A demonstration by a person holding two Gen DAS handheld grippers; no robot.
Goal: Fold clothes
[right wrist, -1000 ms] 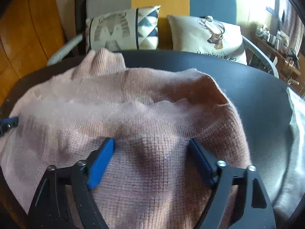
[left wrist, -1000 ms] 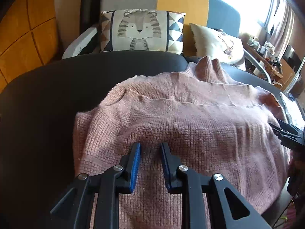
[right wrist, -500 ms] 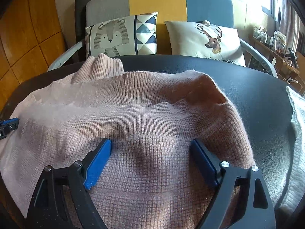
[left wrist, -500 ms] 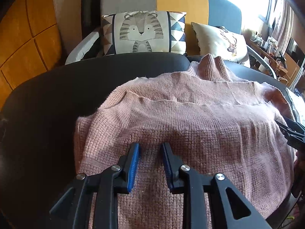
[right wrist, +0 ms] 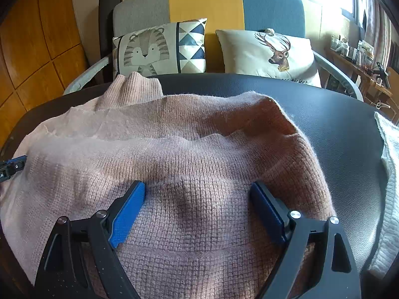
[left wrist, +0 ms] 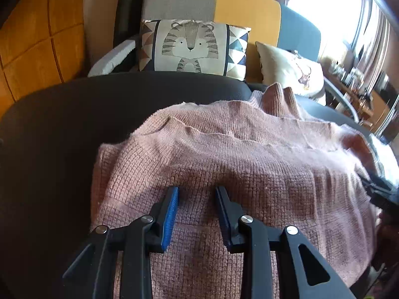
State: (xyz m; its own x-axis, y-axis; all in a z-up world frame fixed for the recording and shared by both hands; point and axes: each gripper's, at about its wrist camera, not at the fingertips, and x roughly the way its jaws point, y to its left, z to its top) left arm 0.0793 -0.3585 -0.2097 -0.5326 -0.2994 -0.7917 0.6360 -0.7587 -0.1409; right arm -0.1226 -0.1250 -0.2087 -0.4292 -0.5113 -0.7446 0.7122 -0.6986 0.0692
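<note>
We see a pink sweater (left wrist: 249,164) spread over the dark table (left wrist: 62,129), filling the middle and lower part of both wrist views. Its lower part is folded up over the body, and the fold edge runs as a wavy line across the centre of each frame. The collar (right wrist: 134,87) sticks up at the far edge, upper left in the right wrist view.

Our left gripper (left wrist: 197,189) sits at the bottom centre of its frame over the near part of the sweater. Its jaws are opening, with a narrow gap between the blue pads (left wrist: 170,214); knit fabric lies below that gap, but nothing is pinched.

Our right gripper (right wrist: 198,186) sits at the bottom of its frame with jaws spread wide apart above the sweater, gripping nothing.

A white cloth (right wrist: 389,174) lies on the table at the right edge of the right wrist view. Behind the table stands a sofa (right wrist: 207,2) with a tiger cushion (left wrist: 192,47) and a deer cushion (right wrist: 269,54).
</note>
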